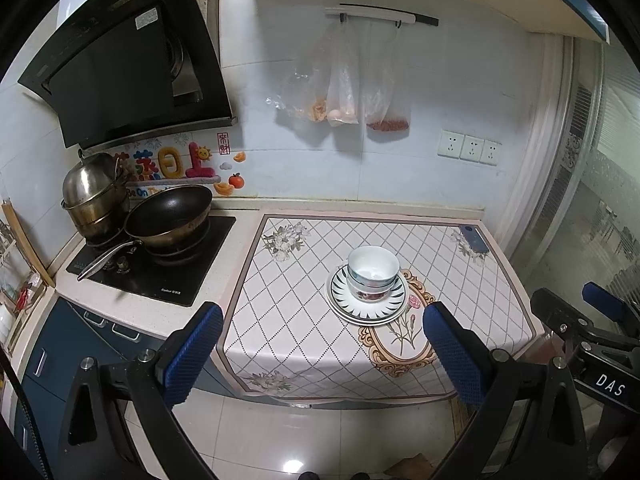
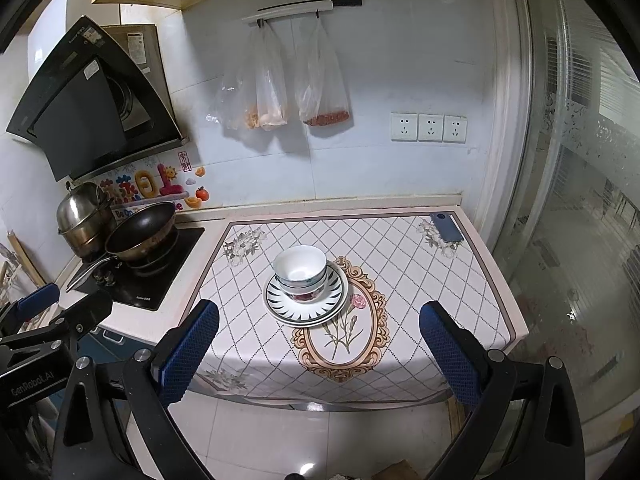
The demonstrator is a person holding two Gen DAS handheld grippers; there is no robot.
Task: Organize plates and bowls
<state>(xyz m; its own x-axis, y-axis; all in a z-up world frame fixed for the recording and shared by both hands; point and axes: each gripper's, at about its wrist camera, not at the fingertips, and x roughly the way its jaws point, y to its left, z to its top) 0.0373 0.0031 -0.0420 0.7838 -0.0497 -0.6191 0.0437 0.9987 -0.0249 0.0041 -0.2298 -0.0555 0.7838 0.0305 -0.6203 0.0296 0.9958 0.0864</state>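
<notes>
step: bowls [image 1: 373, 274] sitting stacked on plates [image 1: 367, 307], likely finished | left gripper [image 1: 324, 354], right gripper [image 2: 320, 350]: fingers spreading wide, hovering off counter [image 2: 460, 280], holding nothing | next: checking stack alignment

Bowls [image 1: 373, 276] on plates [image 1: 367, 306], seemingly centered.

Black wok [image 1: 168, 210] on a dark cooktop [image 1: 154, 262], long handle pointing toward the front edge. Steel lidded pot [image 1: 90, 188] just behind it, touching or nearly so. Slanted black range hood [image 1: 128, 68] above. Colourful stickers [image 1: 176, 164] on the white tiled wall. Clear plastic bags [image 1: 344, 84] hung from a rail [image 1: 380, 14]. Three white sockets [image 1: 469, 147] to the right. Blue phone [image 1: 474, 239] flat at the far right corner of the patterned cloth [image 1: 296, 344] covering the surface.
</notes>
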